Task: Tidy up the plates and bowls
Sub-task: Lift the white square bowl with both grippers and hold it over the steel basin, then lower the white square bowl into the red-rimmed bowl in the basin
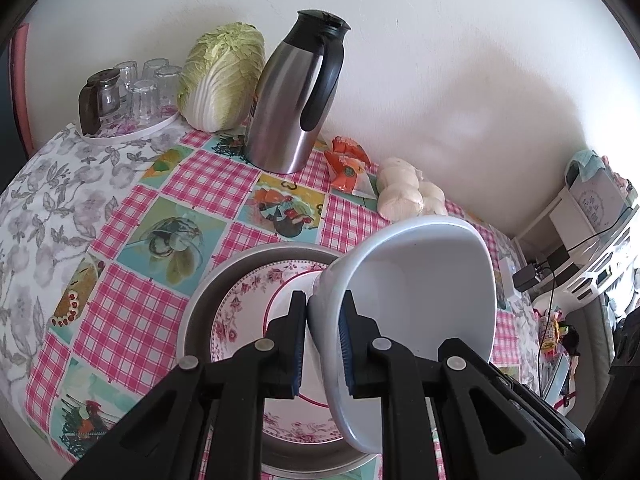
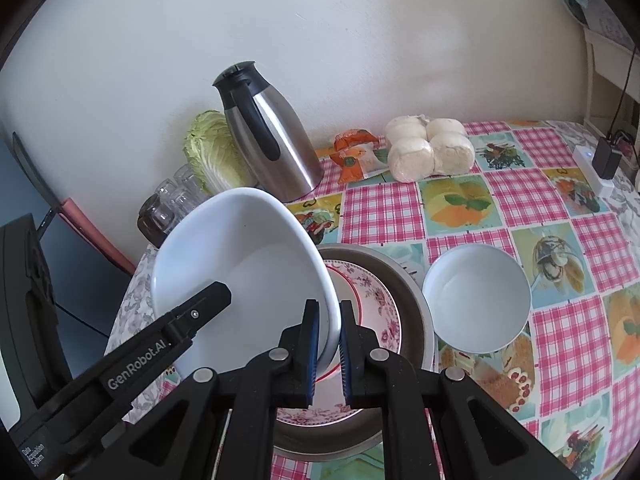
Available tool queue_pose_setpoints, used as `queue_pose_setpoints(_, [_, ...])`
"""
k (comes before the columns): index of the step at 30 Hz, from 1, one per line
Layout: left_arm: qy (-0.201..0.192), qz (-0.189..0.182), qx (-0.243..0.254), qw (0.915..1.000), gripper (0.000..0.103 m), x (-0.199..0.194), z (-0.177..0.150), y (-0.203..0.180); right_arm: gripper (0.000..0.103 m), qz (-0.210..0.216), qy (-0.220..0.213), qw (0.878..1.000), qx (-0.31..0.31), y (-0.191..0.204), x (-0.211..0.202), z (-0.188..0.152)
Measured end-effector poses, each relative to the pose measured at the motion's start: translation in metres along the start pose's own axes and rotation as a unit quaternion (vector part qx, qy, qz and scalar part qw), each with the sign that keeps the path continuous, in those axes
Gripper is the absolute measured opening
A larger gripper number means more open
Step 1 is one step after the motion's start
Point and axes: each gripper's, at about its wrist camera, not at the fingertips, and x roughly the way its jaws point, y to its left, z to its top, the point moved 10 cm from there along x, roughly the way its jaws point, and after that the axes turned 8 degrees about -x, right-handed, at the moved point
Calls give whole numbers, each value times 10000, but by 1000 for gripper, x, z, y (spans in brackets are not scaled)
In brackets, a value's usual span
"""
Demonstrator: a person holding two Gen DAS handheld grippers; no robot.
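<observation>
A large white bowl [image 1: 420, 280] hangs tilted in the air, held from both sides. My left gripper [image 1: 323, 300] is shut on one edge of its rim. In the right wrist view my right gripper [image 2: 329, 308] is shut on the opposite rim of the same bowl [image 2: 240, 264], and a finger of the left gripper [image 2: 208, 300] shows inside it. Just below lies a pink floral plate [image 1: 248, 304] [image 2: 376, 300] inside a grey metal dish [image 1: 200, 300] [image 2: 412, 308]. A smaller white bowl [image 2: 476, 300] stands upright on the tablecloth, right of the dish.
At the back by the wall stand a steel thermos jug [image 1: 288, 100], a cabbage [image 1: 224, 76] and glasses on a tray [image 1: 132, 88]. Orange packets [image 2: 352, 156] and bagged white buns [image 2: 428, 148] lie behind the dish. A power strip [image 2: 592, 172] sits at the far right.
</observation>
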Motion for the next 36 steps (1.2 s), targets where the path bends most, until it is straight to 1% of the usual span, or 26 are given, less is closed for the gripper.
queue_pose_setpoints(10, [257, 68, 50, 9996, 16, 17, -11, 1, 10, -31, 202, 9997, 153, -12, 10, -7])
queue_pose_setpoints(14, [327, 111, 36, 9994, 16, 21, -13, 3, 10, -74, 217, 9996, 136, -14, 13, -7])
queue_pose_setpoints(25, [435, 204, -175, 9987, 16, 29, -14, 15, 12, 113, 284, 9994, 179, -10, 25, -9])
queue_pose_setpoints(30, [489, 264, -211, 9982, 16, 33, -16, 19, 12, 201, 460, 9983, 310, -13, 38, -16])
queue_pose_setpoints(36, [534, 278, -270, 9978, 16, 37, -17, 22, 12, 183, 463, 9984, 285, -14, 42, -16])
